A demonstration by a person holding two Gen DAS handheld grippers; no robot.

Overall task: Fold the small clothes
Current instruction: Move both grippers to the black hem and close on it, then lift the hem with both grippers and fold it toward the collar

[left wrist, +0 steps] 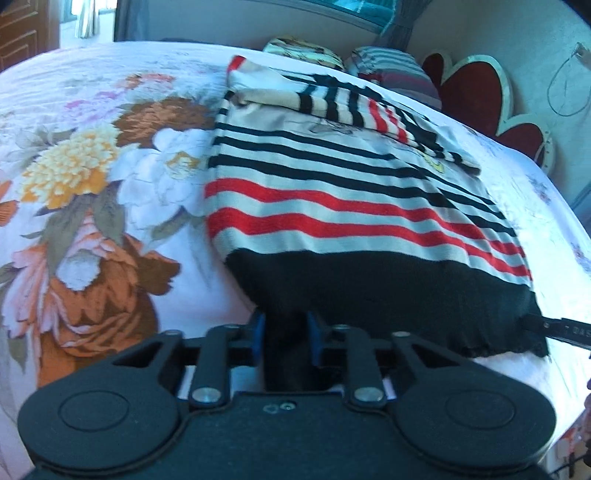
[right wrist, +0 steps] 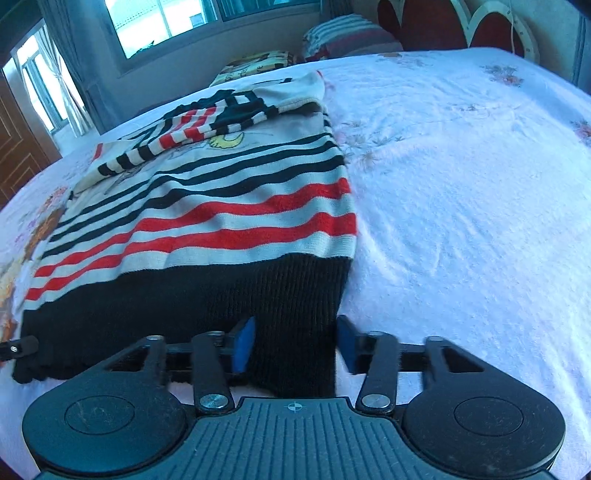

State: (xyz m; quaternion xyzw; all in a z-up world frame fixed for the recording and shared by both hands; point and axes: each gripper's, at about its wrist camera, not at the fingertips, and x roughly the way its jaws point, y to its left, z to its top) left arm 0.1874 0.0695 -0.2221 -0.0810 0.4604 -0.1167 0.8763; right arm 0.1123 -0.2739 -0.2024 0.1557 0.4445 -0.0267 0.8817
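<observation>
Bedroom with a floral bed in daylight
A bed [right wrist: 461, 177] with white flowered cover fills the room; pillows [right wrist: 347, 37] lie before a red scalloped headboard [left wrist: 476, 96], and a bright window [right wrist: 166, 22] and wooden door [right wrist: 18, 140] stand beyond.

You're in a home bedroom: bed with floral bedspread [left wrist: 92, 177], pillows [left wrist: 395, 70] against a red scalloped headboard [left wrist: 476, 96], curtained window [right wrist: 177, 22] behind, wooden door [right wrist: 18, 140] at the side.
</observation>
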